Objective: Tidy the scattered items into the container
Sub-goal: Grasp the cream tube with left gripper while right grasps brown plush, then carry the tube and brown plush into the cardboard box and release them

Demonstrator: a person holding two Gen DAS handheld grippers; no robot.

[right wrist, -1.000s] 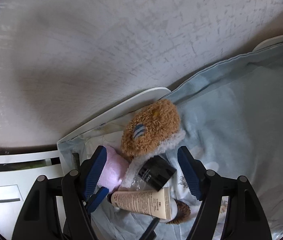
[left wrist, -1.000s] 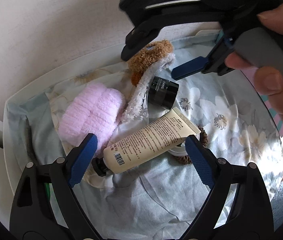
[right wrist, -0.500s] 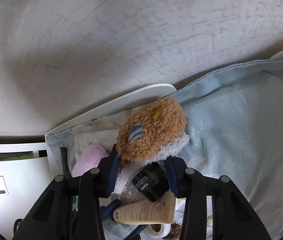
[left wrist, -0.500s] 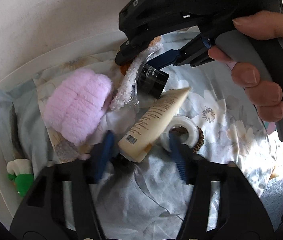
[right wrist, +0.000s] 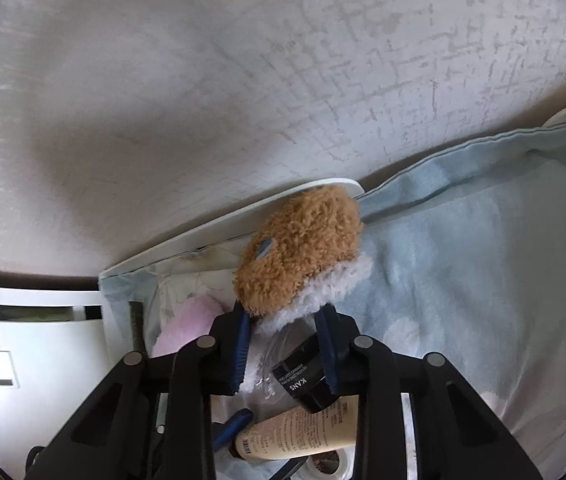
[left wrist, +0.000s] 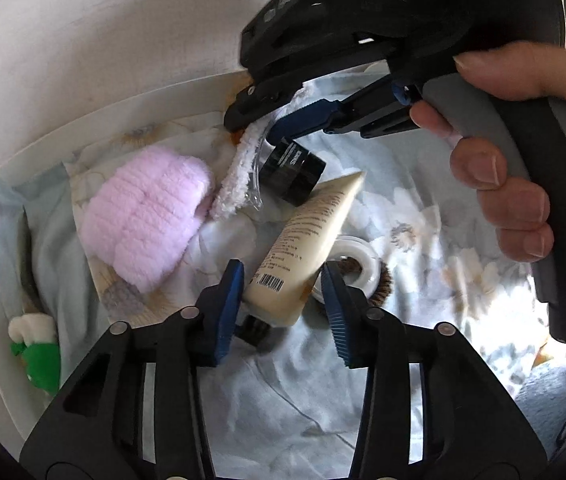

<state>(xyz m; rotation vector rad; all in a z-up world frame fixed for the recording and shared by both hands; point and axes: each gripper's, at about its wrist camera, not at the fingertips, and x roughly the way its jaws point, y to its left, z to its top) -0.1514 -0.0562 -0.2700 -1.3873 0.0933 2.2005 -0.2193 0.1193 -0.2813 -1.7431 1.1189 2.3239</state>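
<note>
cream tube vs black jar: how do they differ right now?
The cream tube is long, pale and flattened; the black jar is short, round and dark. The tube lies between the closing left gripper pads; the jar lies beside the right gripper, which closes on the brown plush slipper. The tube's end overlaps the jar. Both rest on the floral cloth.

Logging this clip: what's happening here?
A person works two grippers over a flowered sheet. The left gripper is closing its jaws around a cream tube. The right gripper is closing around a brown plush beside a black jar. Neither thing is lifted yet.
</note>
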